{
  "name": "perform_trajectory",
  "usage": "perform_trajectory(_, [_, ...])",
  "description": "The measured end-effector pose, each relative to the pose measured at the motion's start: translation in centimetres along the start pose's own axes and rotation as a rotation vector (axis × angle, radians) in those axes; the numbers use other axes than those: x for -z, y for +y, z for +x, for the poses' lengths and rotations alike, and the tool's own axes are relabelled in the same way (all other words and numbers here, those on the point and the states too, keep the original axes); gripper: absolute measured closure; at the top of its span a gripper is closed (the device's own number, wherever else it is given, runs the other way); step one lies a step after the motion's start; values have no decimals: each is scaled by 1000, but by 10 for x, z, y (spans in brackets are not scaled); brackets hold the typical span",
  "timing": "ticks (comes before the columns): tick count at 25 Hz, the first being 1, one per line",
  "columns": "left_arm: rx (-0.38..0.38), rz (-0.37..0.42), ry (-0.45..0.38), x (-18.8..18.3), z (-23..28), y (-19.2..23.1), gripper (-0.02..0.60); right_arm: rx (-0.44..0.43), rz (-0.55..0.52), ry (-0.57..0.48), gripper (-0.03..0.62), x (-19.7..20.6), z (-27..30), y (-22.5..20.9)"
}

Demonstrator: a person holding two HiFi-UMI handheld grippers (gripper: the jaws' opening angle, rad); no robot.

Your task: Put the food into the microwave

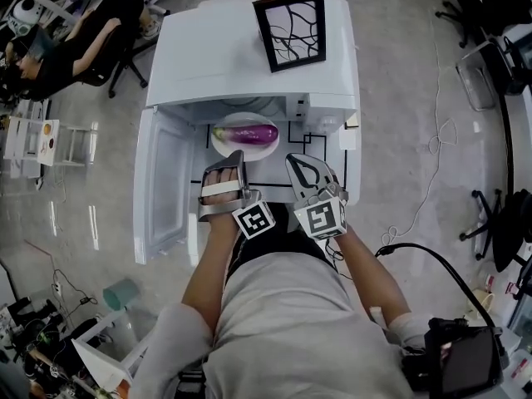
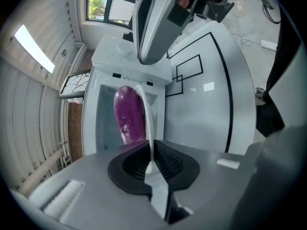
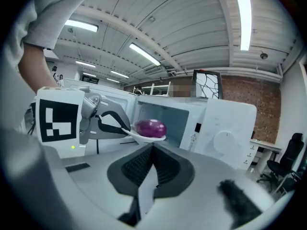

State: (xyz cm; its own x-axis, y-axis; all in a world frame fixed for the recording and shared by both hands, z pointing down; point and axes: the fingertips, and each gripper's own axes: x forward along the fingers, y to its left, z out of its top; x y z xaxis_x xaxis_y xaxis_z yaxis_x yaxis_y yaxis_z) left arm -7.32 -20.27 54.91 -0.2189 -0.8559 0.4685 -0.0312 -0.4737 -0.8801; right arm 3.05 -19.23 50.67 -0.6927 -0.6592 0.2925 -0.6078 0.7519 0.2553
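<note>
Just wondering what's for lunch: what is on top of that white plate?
One purple eggplant lies on the plate. It covers the plate's middle, so anything under it cannot be seen. The left gripper clamps the rim.

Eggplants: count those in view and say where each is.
1. The eggplant lies on the white plate, gripped by the left tool at the mouth of the open microwave. More could be hidden deeper inside.
</note>
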Motion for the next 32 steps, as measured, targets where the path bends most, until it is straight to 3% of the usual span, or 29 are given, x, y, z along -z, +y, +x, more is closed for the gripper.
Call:
perform_trajectory(16, [-34, 95, 61, 21, 101, 23, 549, -30, 40, 56, 583, 14, 33, 9])
perform_trajectory(32, [-34, 136, 43, 16, 160, 34, 548, -57, 50, 102, 583, 21, 48, 9])
